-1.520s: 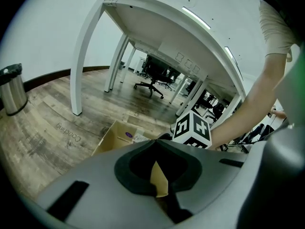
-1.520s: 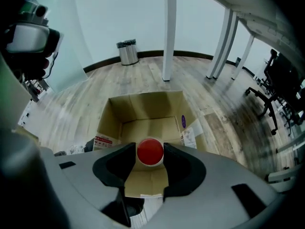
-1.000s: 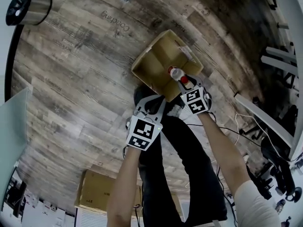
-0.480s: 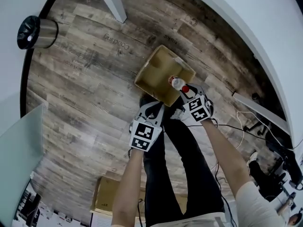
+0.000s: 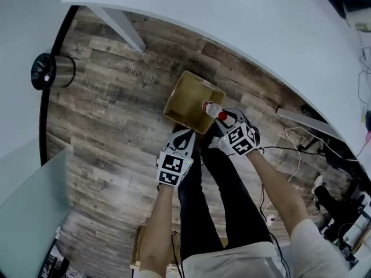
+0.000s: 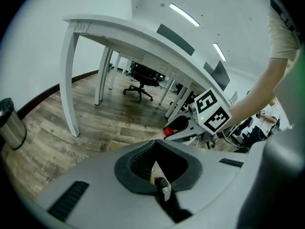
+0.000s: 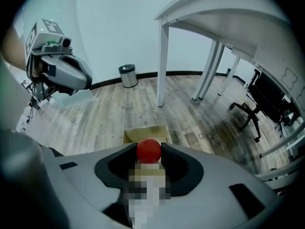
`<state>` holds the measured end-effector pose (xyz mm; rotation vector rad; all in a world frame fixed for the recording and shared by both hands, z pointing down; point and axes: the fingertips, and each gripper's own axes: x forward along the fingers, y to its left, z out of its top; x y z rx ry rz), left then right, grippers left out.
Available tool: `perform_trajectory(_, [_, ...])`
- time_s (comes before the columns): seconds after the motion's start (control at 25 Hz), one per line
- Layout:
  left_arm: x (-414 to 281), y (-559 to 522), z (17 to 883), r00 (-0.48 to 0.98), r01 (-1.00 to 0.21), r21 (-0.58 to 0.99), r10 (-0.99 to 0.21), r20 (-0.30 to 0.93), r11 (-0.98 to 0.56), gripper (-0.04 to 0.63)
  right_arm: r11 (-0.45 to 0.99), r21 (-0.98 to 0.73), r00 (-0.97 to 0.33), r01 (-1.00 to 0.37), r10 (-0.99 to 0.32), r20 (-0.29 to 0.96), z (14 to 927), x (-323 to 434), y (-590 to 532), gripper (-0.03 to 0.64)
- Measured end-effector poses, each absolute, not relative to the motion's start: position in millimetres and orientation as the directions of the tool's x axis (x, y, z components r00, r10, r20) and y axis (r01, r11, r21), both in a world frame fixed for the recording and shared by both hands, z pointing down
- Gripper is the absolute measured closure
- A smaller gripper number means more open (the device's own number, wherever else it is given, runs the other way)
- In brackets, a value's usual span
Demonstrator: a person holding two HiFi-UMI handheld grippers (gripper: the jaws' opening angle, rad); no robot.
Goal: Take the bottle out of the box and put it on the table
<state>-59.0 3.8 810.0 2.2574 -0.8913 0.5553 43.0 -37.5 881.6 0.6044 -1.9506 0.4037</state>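
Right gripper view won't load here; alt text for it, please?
The right gripper grips a red-capped bottle between its jaws, above an open cardboard box on the wood floor. A white table stands to the right, a metal bin by the far wall.

Red-capped clear bottle (image 5: 213, 109), tan cardboard box (image 5: 184, 97), grey-brown wood-grain floor (image 5: 104, 117).

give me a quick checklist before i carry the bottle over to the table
1. Grip: ok. The right tongs are closed on the bottle, its red cap between the jaws.
2. Bottle out of the box: ok, the box lies on the floor below.
3. Landing spot on the table: ok, the visible top looks bare.
4. Left tongs: ok, shut, empty, off to the side.
5. Bottle high enough to pass the table edge: cannot tell.
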Motion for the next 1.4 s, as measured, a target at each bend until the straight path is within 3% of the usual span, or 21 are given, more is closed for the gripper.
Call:
perform_trajectory(0.44, [-22.5,-7.5,688.7,0.748,-0.638,0.386,-0.419,0.515,-0.666,0.581,0.830,-0.036,-0.385,-0.556,-0.219,0.897,732.9,60.8,-33.8,0.436])
perform_trajectory(1.4, [80.6,-62.4,463.5,0.798,-0.554,0.226,-0.435,0.417,-0.801,0.580,0.793,0.065,-0.539,-0.606,-0.470,0.699,383.4,116.4,-82.8,0.434])
